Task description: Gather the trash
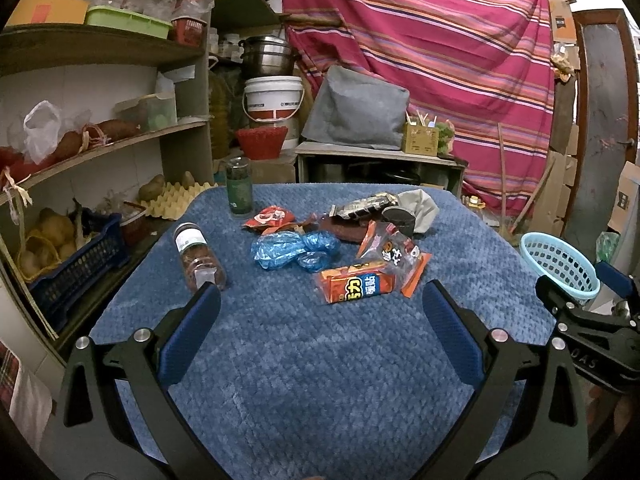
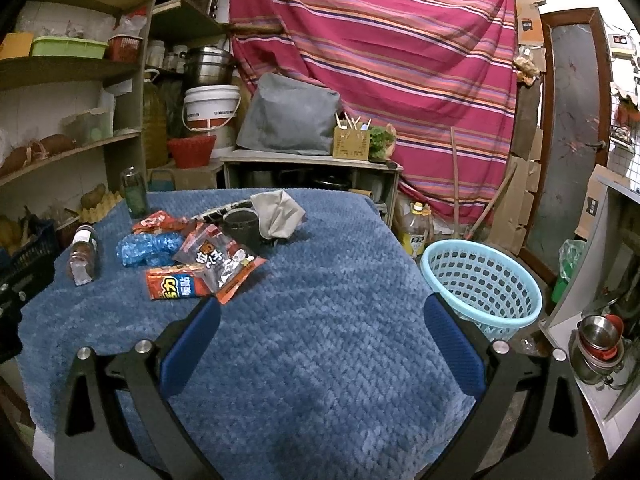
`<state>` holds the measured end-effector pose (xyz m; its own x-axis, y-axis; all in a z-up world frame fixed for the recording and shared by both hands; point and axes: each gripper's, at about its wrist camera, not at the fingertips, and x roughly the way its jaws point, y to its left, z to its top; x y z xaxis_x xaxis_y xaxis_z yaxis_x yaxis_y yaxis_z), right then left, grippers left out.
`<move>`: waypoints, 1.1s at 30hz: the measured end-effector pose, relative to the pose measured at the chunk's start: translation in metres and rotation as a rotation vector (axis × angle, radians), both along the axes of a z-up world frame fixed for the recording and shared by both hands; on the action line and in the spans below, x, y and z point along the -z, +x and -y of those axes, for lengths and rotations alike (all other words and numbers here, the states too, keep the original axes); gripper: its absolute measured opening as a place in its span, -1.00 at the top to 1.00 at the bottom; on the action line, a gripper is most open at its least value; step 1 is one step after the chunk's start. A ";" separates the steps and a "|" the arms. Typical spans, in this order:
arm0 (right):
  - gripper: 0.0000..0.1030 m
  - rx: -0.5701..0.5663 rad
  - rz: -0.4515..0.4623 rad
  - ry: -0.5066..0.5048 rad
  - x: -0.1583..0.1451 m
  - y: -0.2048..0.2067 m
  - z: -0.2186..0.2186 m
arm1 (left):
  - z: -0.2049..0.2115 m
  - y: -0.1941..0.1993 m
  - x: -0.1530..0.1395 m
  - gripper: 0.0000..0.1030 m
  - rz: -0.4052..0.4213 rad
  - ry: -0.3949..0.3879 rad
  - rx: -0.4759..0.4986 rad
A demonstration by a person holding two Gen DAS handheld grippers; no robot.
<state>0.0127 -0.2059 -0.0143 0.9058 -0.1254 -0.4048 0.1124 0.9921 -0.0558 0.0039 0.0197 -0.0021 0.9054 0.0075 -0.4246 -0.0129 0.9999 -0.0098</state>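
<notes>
From the left wrist camera, the left gripper (image 1: 320, 300) hangs over the near part of the blue-covered table (image 1: 320, 380) with its jaws spread wide and nothing between them. The trash lies in a loose heap beyond it: an orange snack packet (image 1: 356, 282) nearest, a clear-and-orange wrapper (image 1: 394, 254) just behind that packet, crumpled blue plastic (image 1: 292, 250) to the packet's left, and a tipped jar (image 1: 198, 256) further left still. The pale blue basket (image 1: 560, 262) sits well to the packet's right, off the table edge

From the right wrist camera, the right gripper (image 2: 322, 314) is likewise wide apart and empty, the orange snack packet (image 2: 176, 286) just ahead and left of it, the basket (image 2: 482, 284) to the packet's right, below table level

Collection looks not yet begun; nothing shows inside the basket. The next move calls for reaching forward to the nearest packet, closing on its thin crinkly edge, then carrying it over the basket
</notes>
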 end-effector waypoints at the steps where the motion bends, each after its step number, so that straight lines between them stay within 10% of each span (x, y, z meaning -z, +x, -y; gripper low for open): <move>1: -0.93 0.001 -0.004 -0.001 0.001 0.001 0.000 | 0.000 0.002 0.001 -0.90 -0.006 -0.003 -0.001; 33: -0.93 -0.049 -0.024 0.000 0.014 0.080 0.003 | -0.034 0.090 0.038 -0.90 -0.148 0.006 -0.080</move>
